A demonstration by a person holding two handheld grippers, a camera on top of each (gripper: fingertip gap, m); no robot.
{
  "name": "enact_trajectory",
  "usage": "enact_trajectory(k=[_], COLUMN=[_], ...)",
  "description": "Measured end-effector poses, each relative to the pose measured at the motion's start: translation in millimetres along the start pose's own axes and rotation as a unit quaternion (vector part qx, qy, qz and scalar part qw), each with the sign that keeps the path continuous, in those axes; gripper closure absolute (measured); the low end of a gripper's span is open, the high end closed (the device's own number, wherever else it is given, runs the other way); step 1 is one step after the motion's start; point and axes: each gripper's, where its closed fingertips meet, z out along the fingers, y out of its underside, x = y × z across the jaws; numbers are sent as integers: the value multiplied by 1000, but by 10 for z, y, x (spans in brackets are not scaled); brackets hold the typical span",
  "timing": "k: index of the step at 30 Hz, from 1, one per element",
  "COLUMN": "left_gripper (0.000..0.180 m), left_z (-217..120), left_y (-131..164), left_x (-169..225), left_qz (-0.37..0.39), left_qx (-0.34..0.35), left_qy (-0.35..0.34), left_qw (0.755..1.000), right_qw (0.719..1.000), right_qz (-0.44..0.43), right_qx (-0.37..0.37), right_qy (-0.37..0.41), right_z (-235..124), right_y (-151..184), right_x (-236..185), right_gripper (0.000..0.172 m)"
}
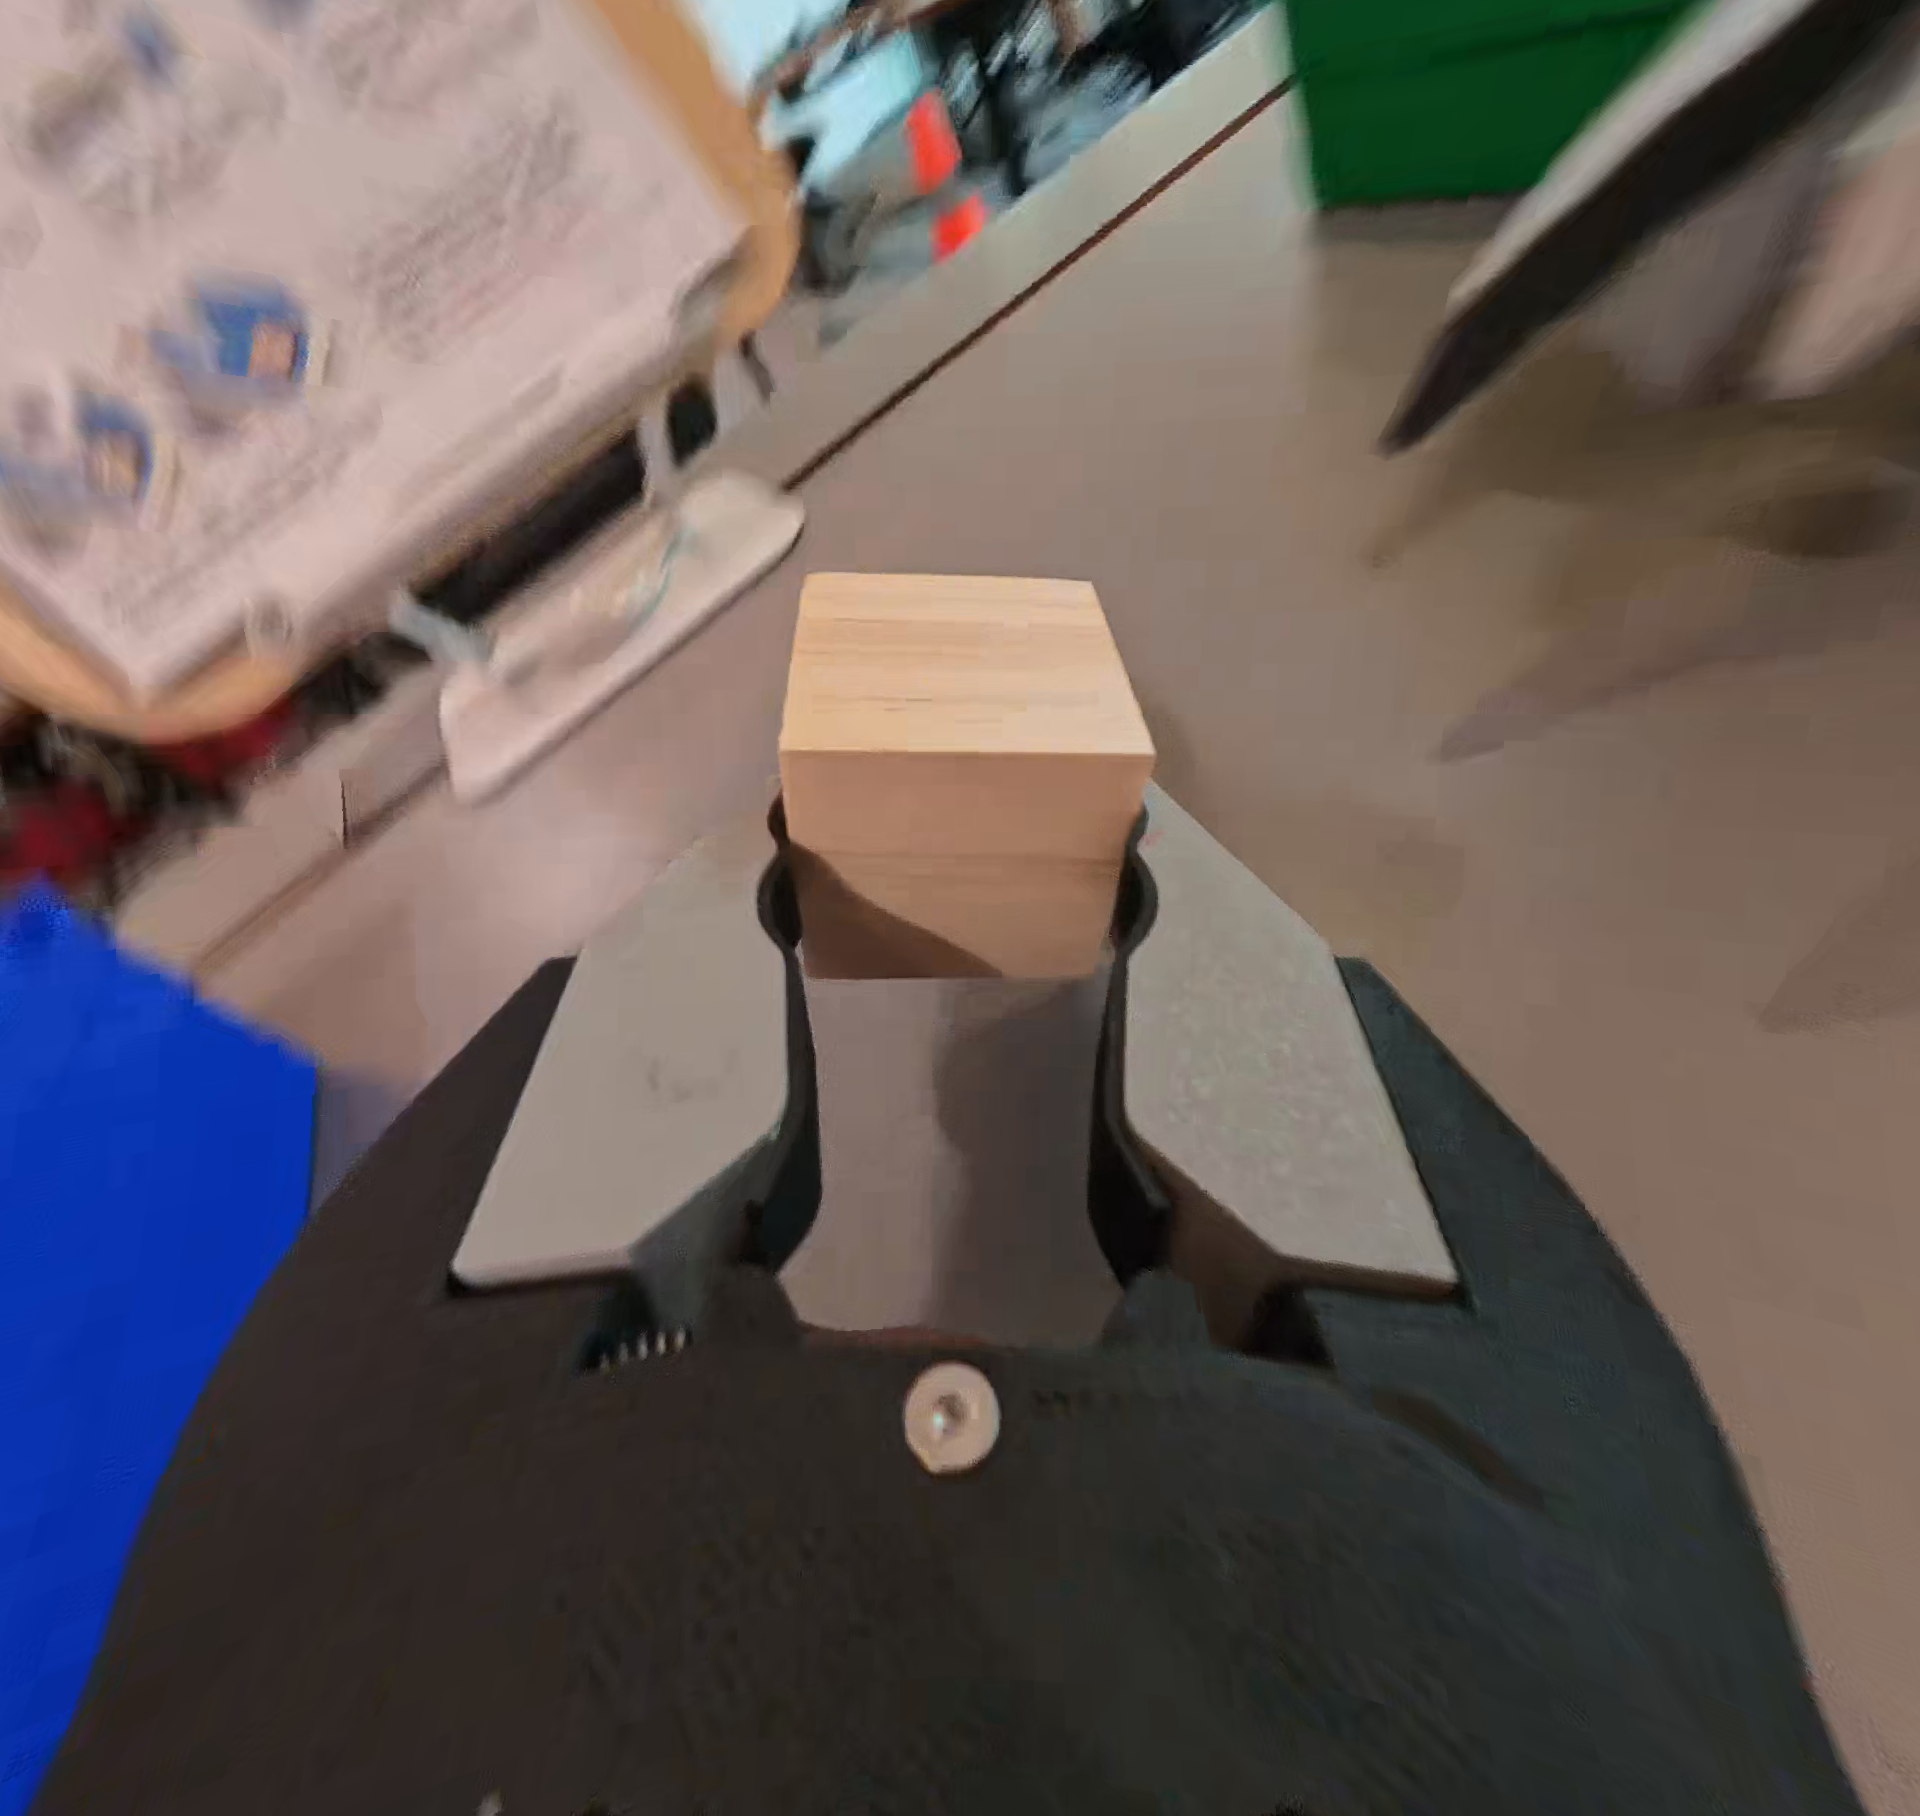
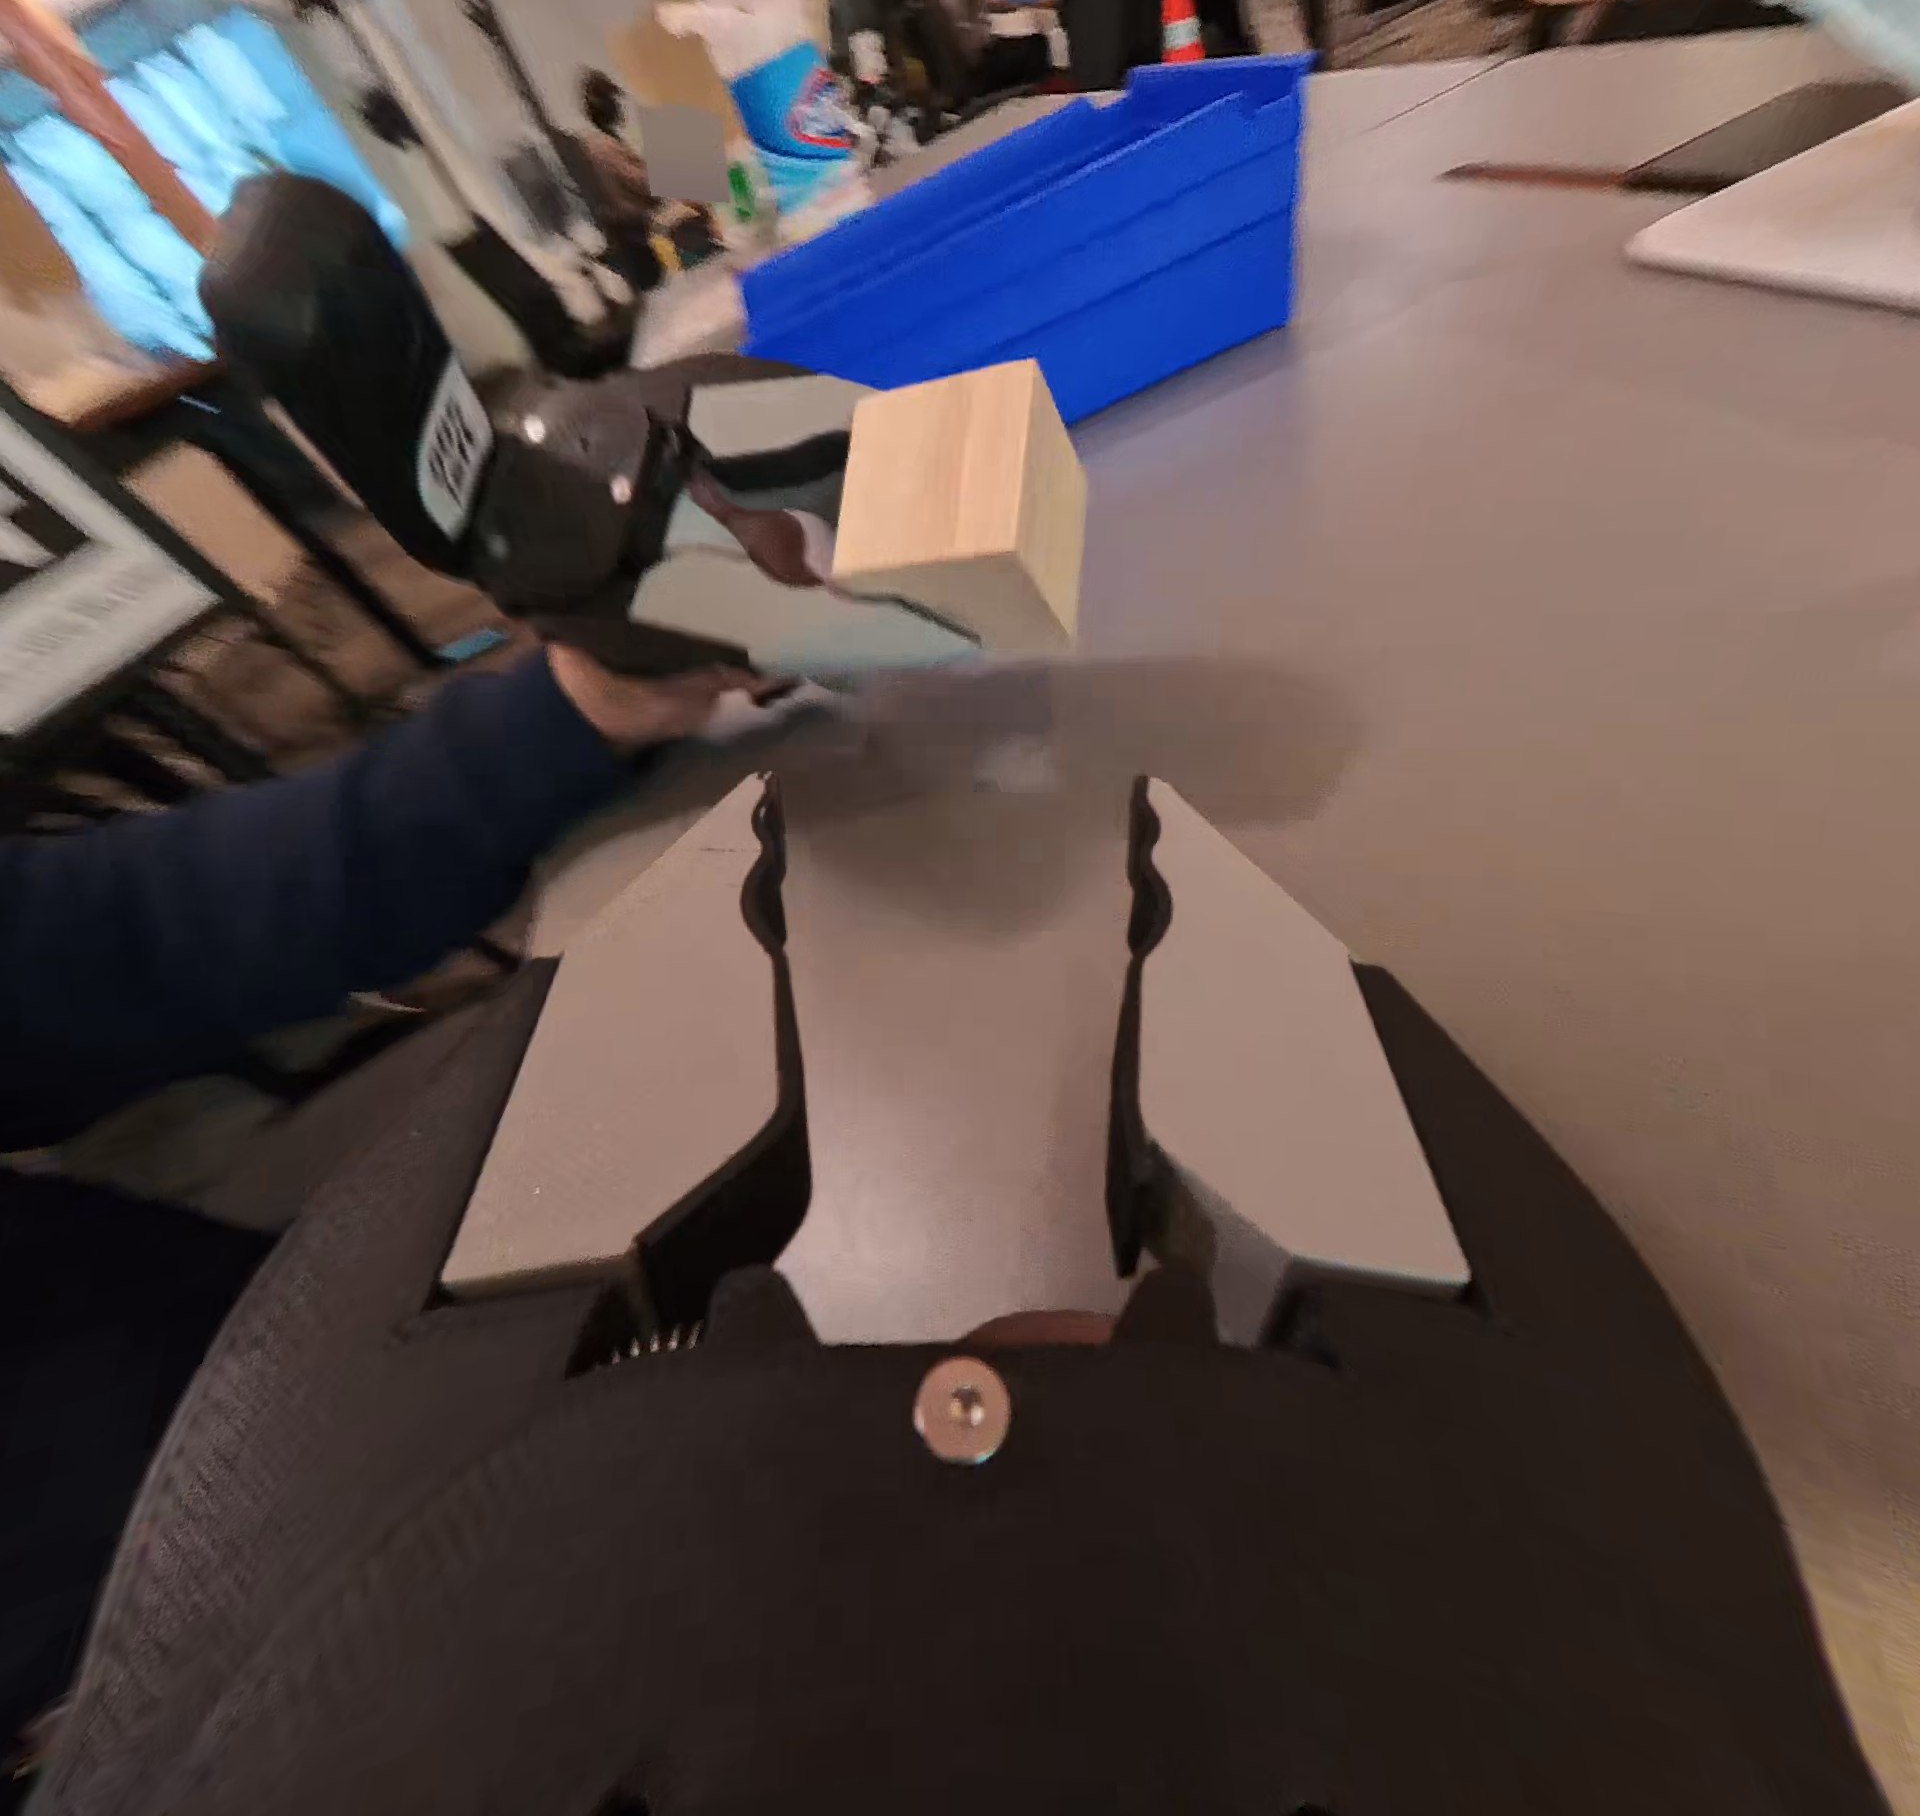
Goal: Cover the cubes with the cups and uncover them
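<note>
Gripping a wooden cube [image 1: 961, 779], left hand-held gripper [image 1: 958, 862], right hand-held gripper [image 2: 951, 831] open

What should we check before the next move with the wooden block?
1. Left gripper holds the wooden cube: ok, both pads press its sides.
2. Cube is clear of the table: ok, the right wrist view shows it lifted and tilted.
3. Right gripper is free: ok, its fingers stand apart with nothing between them.
4. A cup is ready to cover the cube: cannot tell, no cup shows clearly in either view.
5. Blue bin is out of the way: ok, it sits behind the cube, apart from it.
6. Views sharp enough to aim: not ok, both are blurred.
</note>
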Motion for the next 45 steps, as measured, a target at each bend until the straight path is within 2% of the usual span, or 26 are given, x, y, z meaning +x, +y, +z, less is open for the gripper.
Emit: enact_trajectory(k=[3,5,7,11,13,14,20,22,26,29,33,36,39,45], left_gripper=[121,121,120,120,120,120,120,112,129,140,154,149,149,152], left_z=[-119,-154,-187,-313,-337,-335,-187,-215,-309,-316,-284,-280,-269,-230], left_y=[-352,-406,-446,-612,-614,-608,-402,-435,-498,-461,-429,-422,-405,-362], left_x=[519,762,897,979,1062,1102,1107,1054,832,749,749,687,690,701], left_qz=[108,159,195,174,170,172,218,199,164,182,165,153,162,191], left_qx=[86,104,125,174,181,181,136,145,178,181,160,156,151,140], left_qy=[58,77,84,100,121,127,84,79,48,23,36,27,24,10], left_qw=[989,979,969,964,961,960,963,966,969,966,973,975,975,972], right_qw=[993,984,978,964,949,949,982,990,999,995,968,923,881,829], right_qz=[78,115,133,155,164,154,62,34,-13,-70,-66,-44,-24,81], right_qx=[17,15,8,-12,-20,-27,-50,-35,2,14,26,-19,-103,-271], right_qy=[-91,-132,-160,-217,-271,-275,-171,-132,-31,72,241,382,461,482], right_z=[30,28,18,34,13,20,66,4,-313,-774,-1742,-2514,-2906,-2792], right_y=[-39,-41,-30,46,56,78,200,161,-31,-319,-805,-859,-585,481], right_x=[-155,-225,-279,-429,-603,-638,-482,-457,-437,-414,23,581,1016,1570], right_gripper=[102,93,94,100,115,115,115,115,115,115,115,115,115,115])
